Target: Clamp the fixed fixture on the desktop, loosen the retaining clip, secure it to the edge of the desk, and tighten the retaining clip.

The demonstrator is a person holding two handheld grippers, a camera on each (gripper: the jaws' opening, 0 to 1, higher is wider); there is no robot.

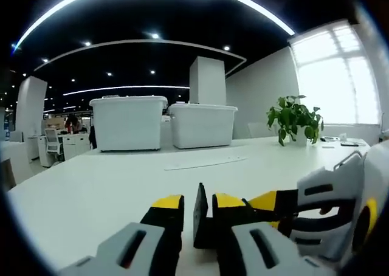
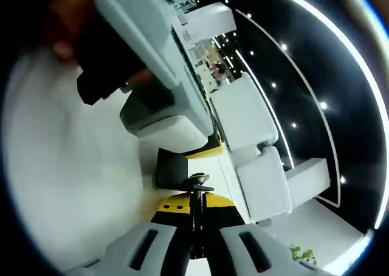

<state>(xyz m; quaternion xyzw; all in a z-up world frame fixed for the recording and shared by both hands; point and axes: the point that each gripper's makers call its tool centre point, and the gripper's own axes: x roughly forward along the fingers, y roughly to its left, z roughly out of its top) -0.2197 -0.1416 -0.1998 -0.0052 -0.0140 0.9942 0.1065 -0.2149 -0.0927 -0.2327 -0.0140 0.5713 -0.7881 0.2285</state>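
Gripping from both sides, the left gripper (image 1: 197, 212) has its yellow-tipped jaws closed on the thin black plate of the fixture (image 1: 200, 218), which stands upright on its edge on the white desk (image 1: 91, 191). In the left gripper view, the right gripper (image 1: 328, 212) comes in from the right, grey-bodied with yellow and black jaws, and its tips reach the same fixture just beside the left one's. The right gripper view is rolled over, so the desk (image 2: 55, 185) runs up the left side; there the right gripper (image 2: 196, 218) has its jaws pressed around the fixture's threaded screw (image 2: 196, 206), whose round knob (image 2: 199, 179) sits just above the yellow tips, with the black plate (image 2: 173, 169) touching it. The left gripper (image 2: 152, 75) hangs large and grey over the fixture in that view. Beyond the fixture on the desk stand two white storage bins (image 1: 164, 123) side by side, a flat sheet of paper (image 1: 203, 162) lies between them and the fixture, and a potted plant (image 1: 293, 119) stands to the right of the bins, near a bright window (image 1: 331, 75).
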